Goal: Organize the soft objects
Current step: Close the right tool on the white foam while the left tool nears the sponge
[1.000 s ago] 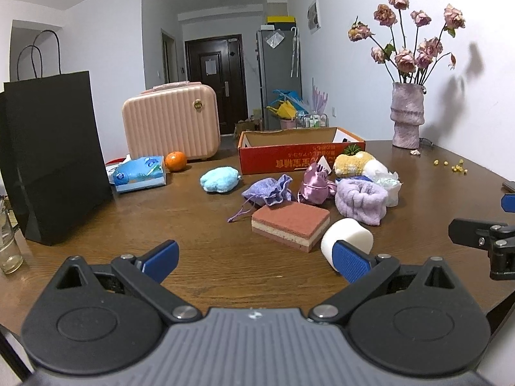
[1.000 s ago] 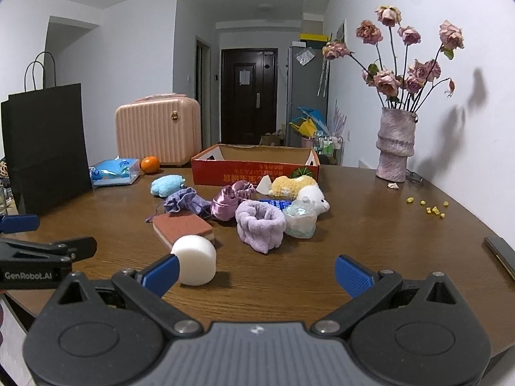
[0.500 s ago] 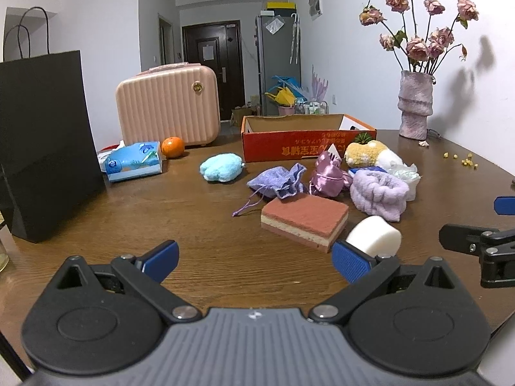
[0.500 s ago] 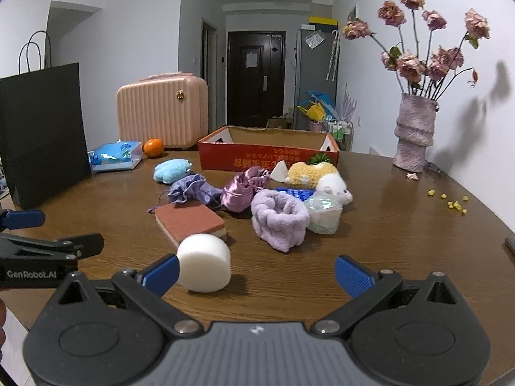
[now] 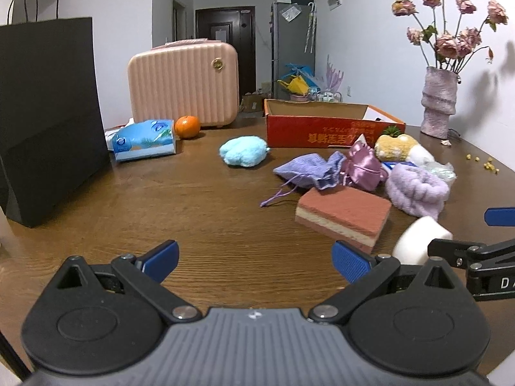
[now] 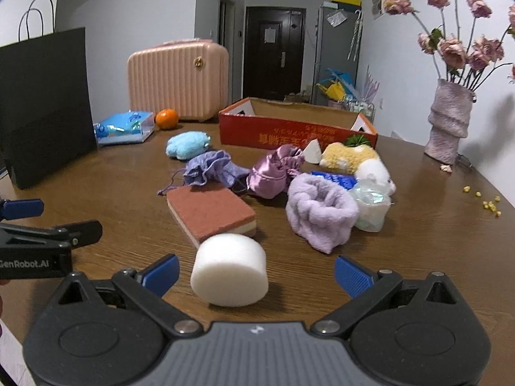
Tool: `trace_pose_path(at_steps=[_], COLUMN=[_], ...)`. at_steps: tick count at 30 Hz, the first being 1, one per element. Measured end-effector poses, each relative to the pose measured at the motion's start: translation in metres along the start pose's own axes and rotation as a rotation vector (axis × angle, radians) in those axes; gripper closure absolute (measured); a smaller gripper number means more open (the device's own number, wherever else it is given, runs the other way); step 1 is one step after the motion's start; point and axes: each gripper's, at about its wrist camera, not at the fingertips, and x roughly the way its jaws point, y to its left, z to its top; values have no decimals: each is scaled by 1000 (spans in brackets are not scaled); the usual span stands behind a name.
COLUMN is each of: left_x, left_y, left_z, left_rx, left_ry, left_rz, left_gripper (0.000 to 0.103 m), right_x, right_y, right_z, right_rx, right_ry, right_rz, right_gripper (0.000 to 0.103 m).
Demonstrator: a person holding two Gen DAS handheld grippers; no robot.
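Soft things lie on the brown table before a red cardboard box (image 6: 296,128): a white foam cylinder (image 6: 230,271), a red-brown sponge (image 6: 210,210), a purple fluffy band (image 6: 318,212), a lilac pouch (image 6: 209,167), a pink satin pouch (image 6: 276,170), a blue plush (image 6: 188,144) and a yellow plush (image 6: 349,157). My right gripper (image 6: 256,271) is open, with the foam cylinder between its fingers, nearer the left one. My left gripper (image 5: 254,260) is open and empty over bare table, left of the sponge (image 5: 342,215) and the cylinder (image 5: 418,241).
A black paper bag (image 5: 45,112) stands at the left. A pink case (image 5: 183,83), an orange (image 5: 187,126) and a tissue pack (image 5: 145,140) sit at the back left. A vase of dried roses (image 6: 449,122) stands at the back right, with yellow crumbs (image 6: 489,204) near it.
Both grippers have moved forward and lower toward the table. The white foam cylinder now lies between the right gripper's open fingers. Nothing has been gripped.
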Motion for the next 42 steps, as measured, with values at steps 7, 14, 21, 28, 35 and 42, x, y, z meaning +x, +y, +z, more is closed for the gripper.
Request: trace_pose_path(at_steps=[7, 14, 21, 28, 35, 42], left_x=[20, 33, 41, 44, 44, 44], left_y=[12, 18, 18, 17, 13, 3], left_z=[-1, -2, -2, -1, 1, 7], left_rx=[-21, -33, -35, -34, -29, -5], left_ry=[29, 47, 62, 66, 65, 58], left_rz=[4, 2, -7, -6, -2, -6], left_gripper=[0, 0, 0, 0, 0, 0], right_x=[29, 49, 59, 61, 58, 53], right_y=[7, 11, 11, 9, 5, -7], right_z=[2, 1, 1, 1, 3, 4], right_rx=[-16, -33, -34, -31, -27, -7], right_ry=[56, 99, 129, 127, 114, 92], right_rz=[9, 16, 28, 43, 51, 47], right_gripper=[5, 15, 41, 46, 46, 46])
